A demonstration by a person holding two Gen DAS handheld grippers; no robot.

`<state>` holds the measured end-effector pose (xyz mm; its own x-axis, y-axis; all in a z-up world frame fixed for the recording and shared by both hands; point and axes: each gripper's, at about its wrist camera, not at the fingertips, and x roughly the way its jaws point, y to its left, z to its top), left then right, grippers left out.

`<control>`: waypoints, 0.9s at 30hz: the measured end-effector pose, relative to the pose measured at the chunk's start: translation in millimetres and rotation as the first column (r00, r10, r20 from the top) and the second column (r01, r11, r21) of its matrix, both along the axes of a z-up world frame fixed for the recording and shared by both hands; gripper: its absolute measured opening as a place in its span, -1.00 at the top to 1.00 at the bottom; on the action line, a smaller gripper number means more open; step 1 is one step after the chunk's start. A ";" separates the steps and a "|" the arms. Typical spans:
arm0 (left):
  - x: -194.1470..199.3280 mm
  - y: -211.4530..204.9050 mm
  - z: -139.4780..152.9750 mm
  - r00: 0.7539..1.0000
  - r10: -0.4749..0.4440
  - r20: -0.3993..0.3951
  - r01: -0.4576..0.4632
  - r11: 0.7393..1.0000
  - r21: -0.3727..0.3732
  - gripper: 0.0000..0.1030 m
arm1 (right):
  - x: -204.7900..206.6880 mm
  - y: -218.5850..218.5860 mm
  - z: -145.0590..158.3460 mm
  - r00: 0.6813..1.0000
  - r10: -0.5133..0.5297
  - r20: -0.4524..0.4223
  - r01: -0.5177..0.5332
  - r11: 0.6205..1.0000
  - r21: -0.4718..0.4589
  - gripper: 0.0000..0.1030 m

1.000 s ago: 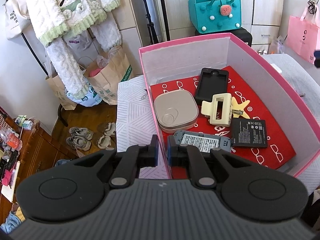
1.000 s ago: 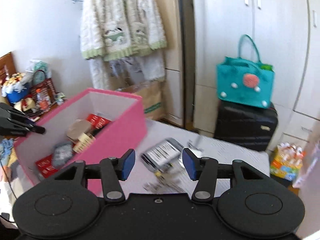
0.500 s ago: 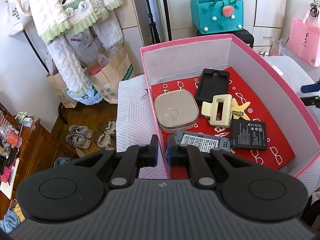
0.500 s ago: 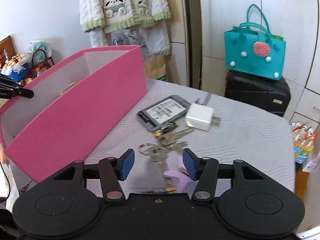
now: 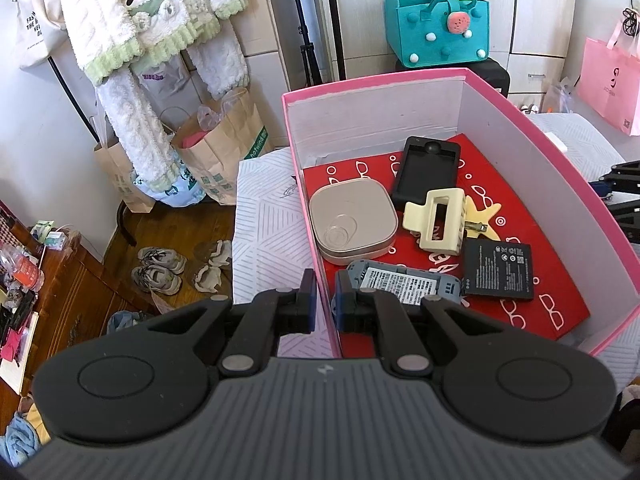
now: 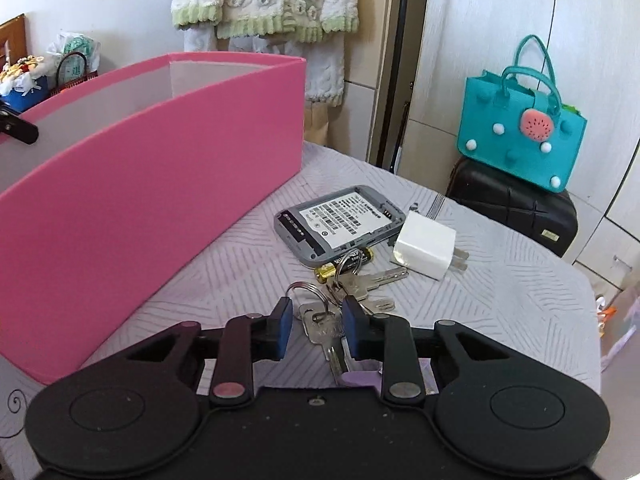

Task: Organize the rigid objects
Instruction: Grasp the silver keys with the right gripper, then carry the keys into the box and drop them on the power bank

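My left gripper (image 5: 325,297) is shut on the near left wall of the pink box (image 5: 310,216). Inside lie a beige square case (image 5: 352,218), a black phone case (image 5: 426,170), a cream hair claw (image 5: 436,222), a black battery (image 5: 498,268) and a grey device (image 5: 404,284). My right gripper (image 6: 316,322) is open, low over the table, its fingers either side of a bunch of keys (image 6: 326,328). Beyond lie a grey router (image 6: 340,220), a white charger plug (image 6: 426,246) and a yellow battery (image 6: 344,266). The pink box (image 6: 140,196) stands to their left.
The table has a grey patterned cloth (image 6: 500,300). A purple object (image 6: 360,378) lies under my right gripper. A teal bag (image 6: 520,132) sits on a black suitcase (image 6: 516,208) behind the table. Paper bags (image 5: 224,148) and shoes (image 5: 160,268) are on the floor at left.
My right gripper has dropped and moved forward, and its fingers have narrowed around the keys. My left gripper has stayed clamped on the box wall.
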<state>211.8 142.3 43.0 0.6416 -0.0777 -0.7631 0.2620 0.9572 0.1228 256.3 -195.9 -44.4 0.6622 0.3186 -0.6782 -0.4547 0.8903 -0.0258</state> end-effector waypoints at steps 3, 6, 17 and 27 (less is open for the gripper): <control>-0.1 0.7 0.3 1.000 0.001 -0.003 -0.001 1.000 -0.003 0.84 | -0.1 -1.3 2.7 1.000 0.002 0.005 -0.002 1.000 0.020 0.68; -1.8 0.4 -0.2 1.000 0.003 -0.005 -0.003 1.000 -0.004 0.84 | -1.9 -3.8 11.5 1.000 -0.013 0.020 0.012 0.999 0.053 0.90; -8.8 -0.8 1.0 1.000 -0.023 -0.018 0.023 1.000 0.005 0.84 | -6.8 -18.5 48.7 0.999 -0.034 -0.017 0.037 0.968 0.248 0.90; -15.5 4.4 2.6 0.997 -0.053 -0.052 0.052 0.999 -0.011 0.85 | -21.7 -0.1 107.2 0.996 0.027 0.085 -0.049 0.961 0.273 0.90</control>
